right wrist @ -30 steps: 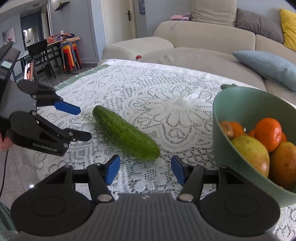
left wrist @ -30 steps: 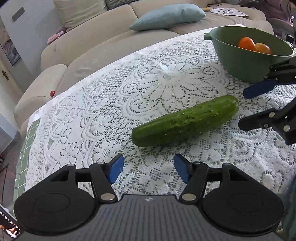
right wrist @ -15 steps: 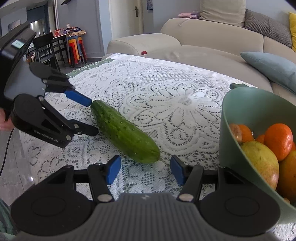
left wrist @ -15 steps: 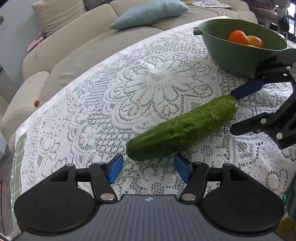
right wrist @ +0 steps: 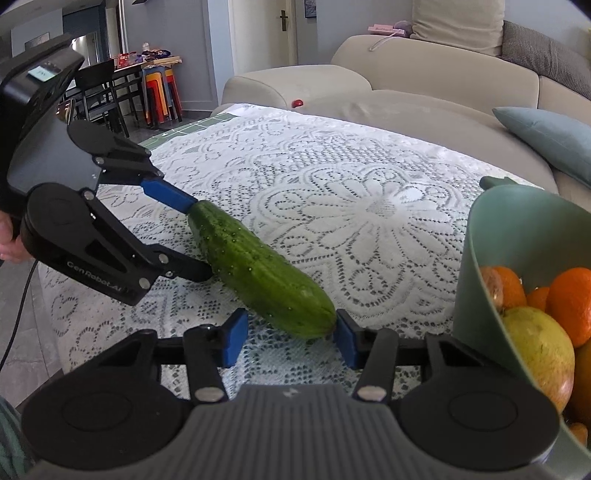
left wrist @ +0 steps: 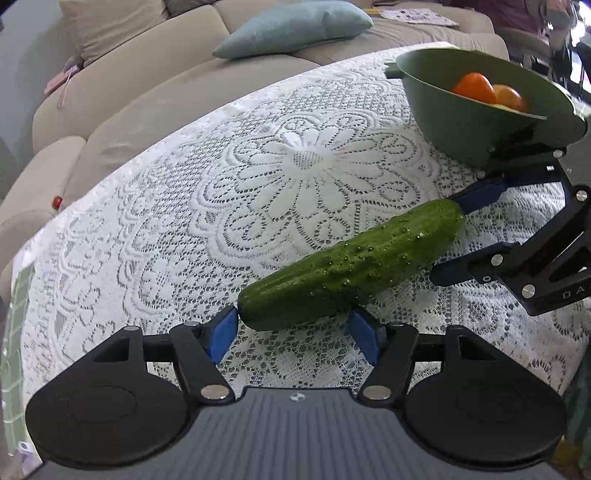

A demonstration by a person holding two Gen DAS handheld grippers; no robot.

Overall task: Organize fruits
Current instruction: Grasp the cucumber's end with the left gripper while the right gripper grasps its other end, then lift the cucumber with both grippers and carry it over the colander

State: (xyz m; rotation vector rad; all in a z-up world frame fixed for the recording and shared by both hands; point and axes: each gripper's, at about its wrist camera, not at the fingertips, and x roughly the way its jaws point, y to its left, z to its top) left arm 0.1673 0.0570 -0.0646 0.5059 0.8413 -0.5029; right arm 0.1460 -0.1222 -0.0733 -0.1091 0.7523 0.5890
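Note:
A long green cucumber [left wrist: 354,264] lies on the white lace tablecloth [left wrist: 258,177]; it also shows in the right wrist view [right wrist: 255,267]. My left gripper [left wrist: 293,338] is open, its blue pads on either side of one cucumber end. My right gripper [right wrist: 290,341] is open, its pads on either side of the other end. Each gripper shows in the other's view, left [right wrist: 190,236] and right [left wrist: 448,230]. A green bowl [left wrist: 454,122] holds oranges [right wrist: 570,301] and a yellow-green fruit [right wrist: 539,349].
A beige sofa [left wrist: 155,81] with a light blue cushion [left wrist: 295,26] runs along the table's far side. A small red ball [left wrist: 57,201] lies on the sofa. A dining table with chairs [right wrist: 110,85] stands far off in the room.
Both grippers moved in toward the cucumber from opposite ends. Their open pads now stand on either side of its two ends. The cucumber and bowl have stayed where they were.

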